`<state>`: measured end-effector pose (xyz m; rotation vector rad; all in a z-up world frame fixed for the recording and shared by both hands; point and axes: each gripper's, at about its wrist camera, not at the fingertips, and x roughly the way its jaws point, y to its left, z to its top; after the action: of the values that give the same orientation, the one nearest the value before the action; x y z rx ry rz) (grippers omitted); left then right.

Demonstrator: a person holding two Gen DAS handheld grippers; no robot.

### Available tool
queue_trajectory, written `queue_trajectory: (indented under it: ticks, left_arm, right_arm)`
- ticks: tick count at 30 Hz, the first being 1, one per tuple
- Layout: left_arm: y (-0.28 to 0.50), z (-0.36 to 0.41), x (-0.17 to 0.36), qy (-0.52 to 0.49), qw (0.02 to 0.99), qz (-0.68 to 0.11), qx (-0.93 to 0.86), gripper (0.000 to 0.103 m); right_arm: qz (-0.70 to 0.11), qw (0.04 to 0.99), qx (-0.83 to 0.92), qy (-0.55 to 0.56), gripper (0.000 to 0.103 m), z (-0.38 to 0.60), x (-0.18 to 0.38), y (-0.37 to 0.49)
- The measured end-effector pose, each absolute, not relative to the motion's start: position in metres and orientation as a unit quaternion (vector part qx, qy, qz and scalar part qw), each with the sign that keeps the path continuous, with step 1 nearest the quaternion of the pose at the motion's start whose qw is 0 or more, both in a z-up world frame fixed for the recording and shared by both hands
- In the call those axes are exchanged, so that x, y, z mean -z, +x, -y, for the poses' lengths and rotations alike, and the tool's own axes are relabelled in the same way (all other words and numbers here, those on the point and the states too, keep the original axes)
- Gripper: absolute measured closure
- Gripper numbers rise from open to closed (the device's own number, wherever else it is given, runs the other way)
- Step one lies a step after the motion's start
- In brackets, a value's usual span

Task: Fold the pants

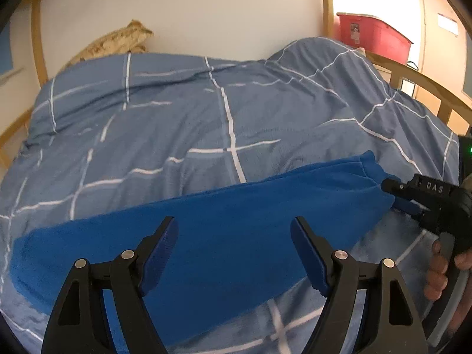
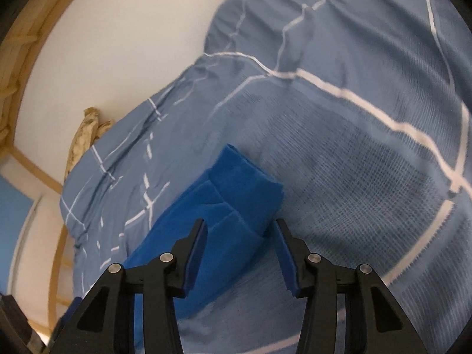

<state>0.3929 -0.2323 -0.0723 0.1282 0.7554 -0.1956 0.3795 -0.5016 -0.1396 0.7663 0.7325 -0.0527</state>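
Note:
Bright blue fleece pants (image 1: pixel 224 230) lie folded lengthwise as one long strip across the bed. My left gripper (image 1: pixel 234 236) is open and empty, hovering over the strip's middle. My right gripper (image 2: pixel 240 236) is open, its jaws standing either side of the cuffed leg end (image 2: pixel 236 188) of the pants (image 2: pixel 191 253). In the left wrist view the right gripper (image 1: pixel 395 197) sits at the strip's right end, held by a hand.
A blue duvet with white grid lines (image 1: pixel 177 118) covers the bed, bulging over a pillow (image 1: pixel 318 59) at the back right. A wooden bed frame (image 1: pixel 424 85), a red storage bin (image 1: pixel 371 35) and a tan crumpled cloth (image 1: pixel 118 41) by the wall.

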Motion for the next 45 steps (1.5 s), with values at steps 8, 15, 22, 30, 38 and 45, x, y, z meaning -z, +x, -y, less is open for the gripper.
queue_trajectory:
  ticks: [8,15,22,30,38,45]
  left_arm:
    - [0.408,0.229,0.091,0.056,0.912,-0.397,0.086,0.025]
    - [0.398,0.201,0.083,0.064,0.920,-0.381,0.065,0.026]
    - [0.375,0.117,0.065,0.015,0.927,-0.375,0.000,0.026]
    - [0.347,0.028,0.062,-0.005,0.924,-0.379,-0.052,0.026]
    - [0.328,-0.038,0.079,-0.027,0.914,-0.398,-0.078,0.026]
    - [0.312,-0.081,0.085,-0.036,0.910,-0.401,-0.099,0.026]
  right_arm:
    - [-0.370,0.855,0.024,0.364,0.068,0.503,0.156,0.394]
    - [-0.342,0.897,0.008,0.280,0.082,0.479,0.124,0.387]
    - [-0.283,0.953,-0.035,0.098,0.082,0.389,0.045,0.367]
    - [-0.277,0.953,-0.114,-0.044,0.083,0.264,0.030,0.356]
    - [-0.330,0.928,-0.117,-0.125,0.082,0.187,0.076,0.359]
    - [-0.383,0.908,-0.138,-0.095,0.068,0.165,0.100,0.357]
